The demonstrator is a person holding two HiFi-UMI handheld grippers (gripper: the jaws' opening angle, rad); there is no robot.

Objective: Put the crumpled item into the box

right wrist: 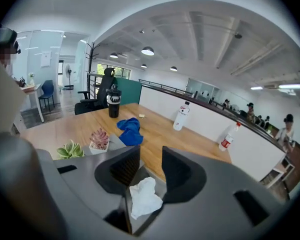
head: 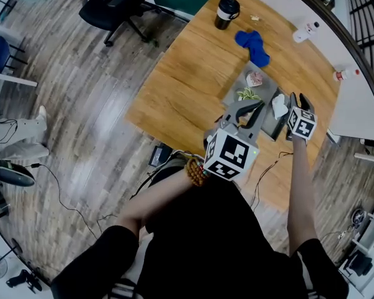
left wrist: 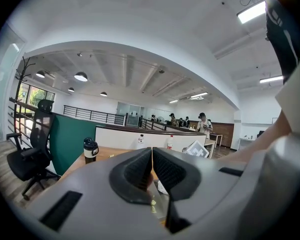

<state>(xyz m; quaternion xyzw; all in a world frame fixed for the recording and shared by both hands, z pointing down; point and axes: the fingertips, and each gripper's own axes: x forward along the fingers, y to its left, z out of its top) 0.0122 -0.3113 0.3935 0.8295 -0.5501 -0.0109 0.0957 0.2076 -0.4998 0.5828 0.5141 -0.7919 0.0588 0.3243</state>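
Right hand-held gripper (right wrist: 151, 156): jaws wide apart and gripping nothing; it hovers over the box, tilted downward.
Left hand-held gripper (left wrist: 152, 156): jaws closed together with nothing between them, held about level over the box's near side.
Crumpled white tissue (right wrist: 145, 196): lies inside the box, below the right jaws and clear of both pads.
Flat grey open box (head: 267, 91): sits on the light wooden desk (head: 187, 80); two small potted succulents (right wrist: 99, 139) stand at its other end.
Crumpled blue cloth (head: 252, 45): lies on the desk beyond the box.

Black tumbler (head: 226, 11), blue cloth (head: 252, 47), white bottle (head: 305, 32), office chair (head: 115, 5)
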